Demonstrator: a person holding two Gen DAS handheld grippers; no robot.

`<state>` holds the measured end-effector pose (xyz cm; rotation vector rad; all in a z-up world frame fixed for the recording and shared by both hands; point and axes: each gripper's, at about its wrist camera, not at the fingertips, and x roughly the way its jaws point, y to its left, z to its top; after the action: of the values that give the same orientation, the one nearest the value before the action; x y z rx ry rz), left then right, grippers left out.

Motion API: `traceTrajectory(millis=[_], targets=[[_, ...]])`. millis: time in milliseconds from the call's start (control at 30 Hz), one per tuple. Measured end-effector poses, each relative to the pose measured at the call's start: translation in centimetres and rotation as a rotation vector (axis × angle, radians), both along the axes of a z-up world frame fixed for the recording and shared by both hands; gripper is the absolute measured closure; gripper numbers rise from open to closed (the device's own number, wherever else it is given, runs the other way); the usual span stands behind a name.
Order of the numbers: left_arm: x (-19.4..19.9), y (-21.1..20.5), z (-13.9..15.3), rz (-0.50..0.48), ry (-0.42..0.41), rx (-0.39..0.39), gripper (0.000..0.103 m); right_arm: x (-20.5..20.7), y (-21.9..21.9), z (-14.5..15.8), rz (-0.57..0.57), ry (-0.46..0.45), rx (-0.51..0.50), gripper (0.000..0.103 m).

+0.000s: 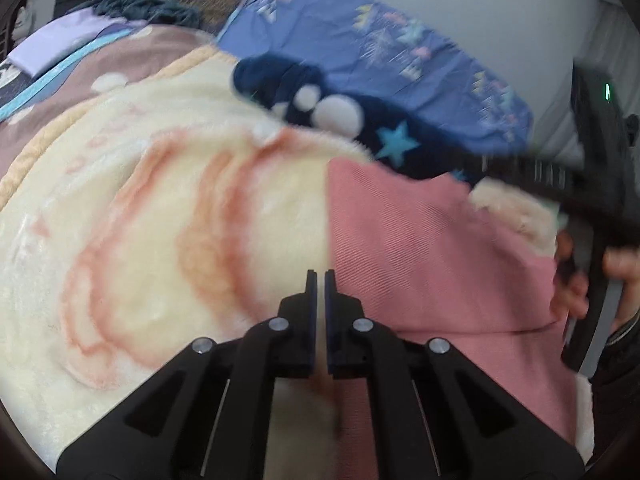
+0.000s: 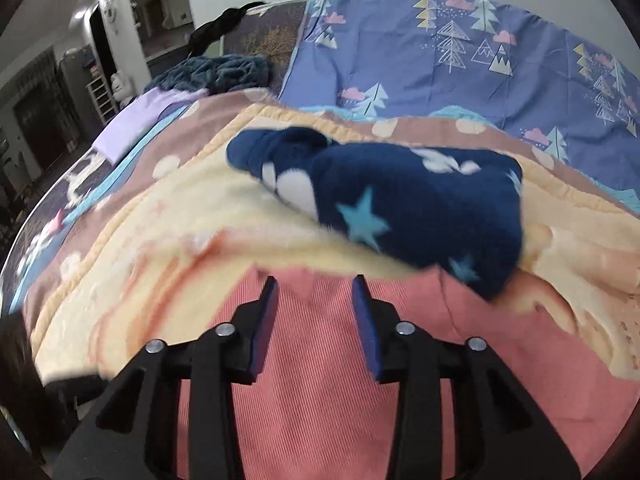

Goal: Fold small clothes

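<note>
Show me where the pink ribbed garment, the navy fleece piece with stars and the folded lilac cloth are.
pink ribbed garment (image 2: 320,360), right wrist view, on its ribbed middle between the fingers.
navy fleece piece with stars (image 2: 420,200), right wrist view, on its dark middle.
folded lilac cloth (image 2: 136,120), right wrist view, on its flat top.

I see a pink garment (image 2: 320,400) of finely ribbed matt cloth on a plush cream blanket (image 1: 160,220). The navy starred piece (image 2: 420,208) looks fleecy (soft nap); my right gripper (image 2: 314,284) is matt black plastic.
</note>
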<state>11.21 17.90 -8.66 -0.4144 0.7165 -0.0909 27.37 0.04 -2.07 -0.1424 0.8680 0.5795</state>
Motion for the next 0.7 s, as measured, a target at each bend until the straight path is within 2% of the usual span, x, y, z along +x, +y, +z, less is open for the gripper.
traceTrajectory(millis=[33,100,167,200,267,400,467,533,600,700], targets=[[-0.2,-0.4,0.3,-0.021,-0.019,-0.005,0.101,-0.8,-0.8,-0.2,0.01,0.015,-0.007,0.075],[0.1,-1.9,0.1,-0.067,-0.004,0.031,0.1,-2.4,-2.7,-2.1,0.002,0.067,-0.052,0.076],[1.4,-3.5,-1.8,-0.087,0.102,0.103,0.098,-2.4,-3.3,-6.1,-0.058,0.136,-0.131,0.077],[1.9,-3.9,-2.5,-0.098,0.133,0.104,0.098,-2.1,-3.7,-8.2,-0.082,0.168,-0.133,0.077],[2.0,-3.8,-2.4,-0.097,0.137,0.108,0.098,-2.8,-4.3,-8.9,-0.099,0.114,-0.078,0.076],[1.6,-4.4,-2.2,-0.101,0.126,0.158,0.098,-3.5,-4.8,-8.0,-0.14,0.142,-0.057,0.075],[1.5,-4.3,-2.1,-0.097,0.115,0.158,0.098,-4.6,-6.4,-6.6,-0.153,0.149,-0.005,0.08],[1.0,-4.2,-1.2,-0.087,0.099,0.159,0.098,-7.0,-10.5,-3.7,-0.204,0.071,0.09,0.081],[1.2,-4.5,0.2,-0.093,0.081,0.166,0.097,-8.9,-14.7,-1.9,-0.24,-0.003,0.134,0.081],[1.8,-6.8,2.8,-0.146,0.047,0.189,0.086,-10.8,-24.0,-0.3,-0.405,-0.065,0.17,0.08]])
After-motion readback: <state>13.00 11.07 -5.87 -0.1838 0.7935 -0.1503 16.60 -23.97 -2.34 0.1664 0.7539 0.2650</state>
